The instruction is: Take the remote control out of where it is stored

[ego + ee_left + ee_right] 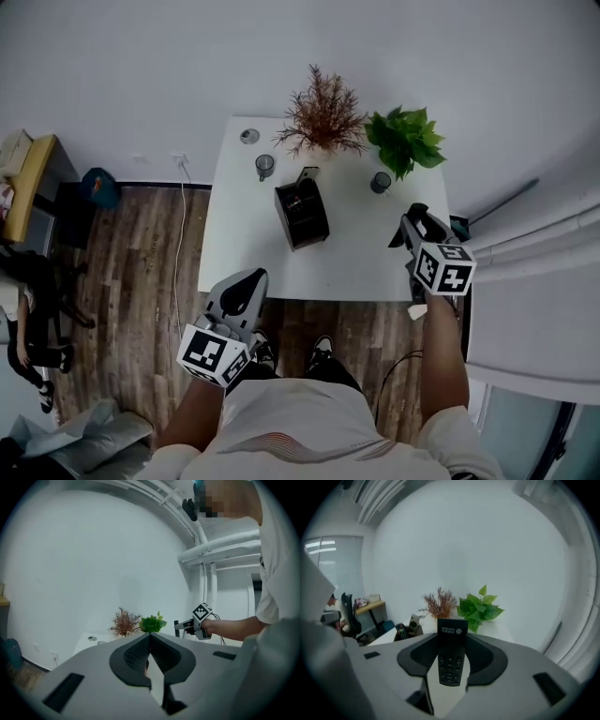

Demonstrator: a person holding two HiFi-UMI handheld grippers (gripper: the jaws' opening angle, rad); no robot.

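A black remote control (451, 660) stands upright between the jaws of my right gripper (451, 637), which is shut on it. In the head view this gripper (410, 228) hangs above the right side of the white table (366, 267). The black holder box (302, 217) stands at the table's middle, apart from the gripper. In the right gripper view the holder (407, 629) is at the left and another remote (400, 631) sticks out of it. My left gripper (249, 281) hovers at the table's front left edge, its jaws (150, 637) shut on nothing.
A dried reddish plant (323, 117) and a green plant (405, 139) stand along the table's far edge. Two small cups (265, 166) (381, 182) flank the holder. White curtains (534, 253) hang at the right. A person (28, 319) and a shelf are at the far left.
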